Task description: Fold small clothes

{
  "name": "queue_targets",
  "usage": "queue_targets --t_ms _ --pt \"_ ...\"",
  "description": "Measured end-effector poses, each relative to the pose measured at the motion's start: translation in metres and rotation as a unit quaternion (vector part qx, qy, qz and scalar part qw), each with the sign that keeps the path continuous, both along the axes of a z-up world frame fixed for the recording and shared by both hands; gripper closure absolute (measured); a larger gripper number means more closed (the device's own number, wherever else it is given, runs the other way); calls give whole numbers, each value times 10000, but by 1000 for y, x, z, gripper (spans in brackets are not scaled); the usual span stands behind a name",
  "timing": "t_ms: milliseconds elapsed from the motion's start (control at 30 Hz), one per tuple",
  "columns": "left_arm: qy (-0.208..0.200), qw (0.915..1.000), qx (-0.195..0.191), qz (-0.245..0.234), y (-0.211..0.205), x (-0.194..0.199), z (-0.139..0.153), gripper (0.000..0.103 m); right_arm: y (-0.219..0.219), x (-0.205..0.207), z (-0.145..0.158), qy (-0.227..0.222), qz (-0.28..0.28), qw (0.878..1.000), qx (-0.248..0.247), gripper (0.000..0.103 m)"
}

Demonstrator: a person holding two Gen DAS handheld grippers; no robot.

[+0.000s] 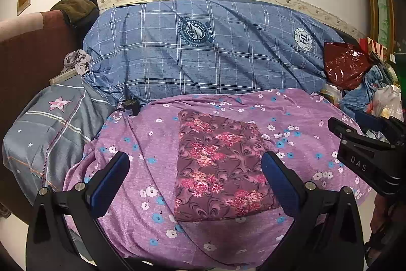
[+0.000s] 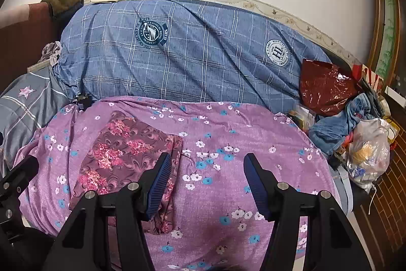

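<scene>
Left wrist: cloth (image 1: 218, 166) lies btwn our left gripper (image 1: 195, 179) jaws, long axis running away; both grippers wide open, empty; right gripper (image 2: 206, 184) sits right of it.

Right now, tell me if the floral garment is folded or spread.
Folded: the floral garment lies as a compact rectangle on the purple sheet, both grippers open.

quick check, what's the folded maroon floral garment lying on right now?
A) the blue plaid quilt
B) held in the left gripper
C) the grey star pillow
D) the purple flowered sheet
D: the folded maroon floral garment lies flat on the purple flowered sheet, in front of the blue plaid quilt; the left gripper is open above it and the right gripper is open beside it.
</scene>
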State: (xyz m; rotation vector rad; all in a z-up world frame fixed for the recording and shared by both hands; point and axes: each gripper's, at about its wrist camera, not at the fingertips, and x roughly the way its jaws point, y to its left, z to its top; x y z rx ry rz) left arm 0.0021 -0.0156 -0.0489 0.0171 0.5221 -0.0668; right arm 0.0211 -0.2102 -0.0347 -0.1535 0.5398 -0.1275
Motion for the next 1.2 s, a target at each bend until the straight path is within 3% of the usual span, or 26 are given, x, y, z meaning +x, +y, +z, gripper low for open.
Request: queue_targets --t_ms 1200 --pt "6 9996 -239 -134 12 0 -6 0 19 1 -2 76 59 9997 -230 42"
